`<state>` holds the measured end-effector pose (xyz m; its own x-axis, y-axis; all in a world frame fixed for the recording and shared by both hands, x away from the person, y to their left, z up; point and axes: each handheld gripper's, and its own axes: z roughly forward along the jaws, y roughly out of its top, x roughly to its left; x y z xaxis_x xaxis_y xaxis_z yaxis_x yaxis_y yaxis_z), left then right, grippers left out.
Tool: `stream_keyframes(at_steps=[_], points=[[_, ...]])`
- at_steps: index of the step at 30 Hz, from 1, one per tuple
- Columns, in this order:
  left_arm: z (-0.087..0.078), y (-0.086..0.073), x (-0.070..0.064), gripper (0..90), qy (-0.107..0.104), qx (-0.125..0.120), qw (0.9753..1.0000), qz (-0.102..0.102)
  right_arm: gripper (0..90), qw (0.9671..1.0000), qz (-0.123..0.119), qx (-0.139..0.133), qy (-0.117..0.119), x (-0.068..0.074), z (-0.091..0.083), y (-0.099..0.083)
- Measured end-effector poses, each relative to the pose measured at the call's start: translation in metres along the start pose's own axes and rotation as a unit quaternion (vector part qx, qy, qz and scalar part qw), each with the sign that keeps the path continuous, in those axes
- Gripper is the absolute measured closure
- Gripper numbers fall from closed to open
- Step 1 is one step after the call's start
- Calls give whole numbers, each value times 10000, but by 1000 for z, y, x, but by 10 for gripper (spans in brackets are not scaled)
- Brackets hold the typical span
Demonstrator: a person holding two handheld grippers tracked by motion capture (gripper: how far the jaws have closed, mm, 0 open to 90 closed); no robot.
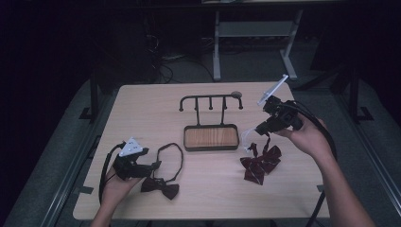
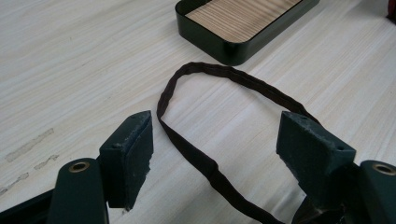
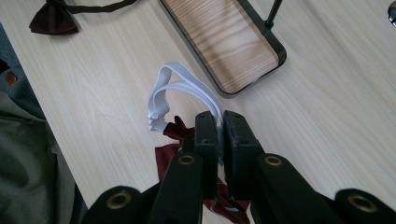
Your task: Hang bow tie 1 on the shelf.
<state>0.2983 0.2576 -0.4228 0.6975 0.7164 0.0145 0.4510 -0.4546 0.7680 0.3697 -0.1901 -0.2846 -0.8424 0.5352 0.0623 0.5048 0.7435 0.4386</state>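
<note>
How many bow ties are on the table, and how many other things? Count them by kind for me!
Bow ties: 2, a dark one by the left gripper and a red one whose white strap the right gripper pinches
Hook stands with tray: 1
Total: 3

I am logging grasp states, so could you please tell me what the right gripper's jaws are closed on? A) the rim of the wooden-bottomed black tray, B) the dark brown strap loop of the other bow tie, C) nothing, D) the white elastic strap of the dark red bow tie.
D: in the right gripper view the right gripper is clamped on the white elastic strap of the dark red bow tie.
</note>
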Motion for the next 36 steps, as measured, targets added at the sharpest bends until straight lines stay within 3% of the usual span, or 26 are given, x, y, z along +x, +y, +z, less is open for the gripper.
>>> stream_keyframes(at_steps=[36], points=[[-1,0,0,277,-17,-15,10000,-20,848,9998,-116,37,-168,-3,-14,38]])
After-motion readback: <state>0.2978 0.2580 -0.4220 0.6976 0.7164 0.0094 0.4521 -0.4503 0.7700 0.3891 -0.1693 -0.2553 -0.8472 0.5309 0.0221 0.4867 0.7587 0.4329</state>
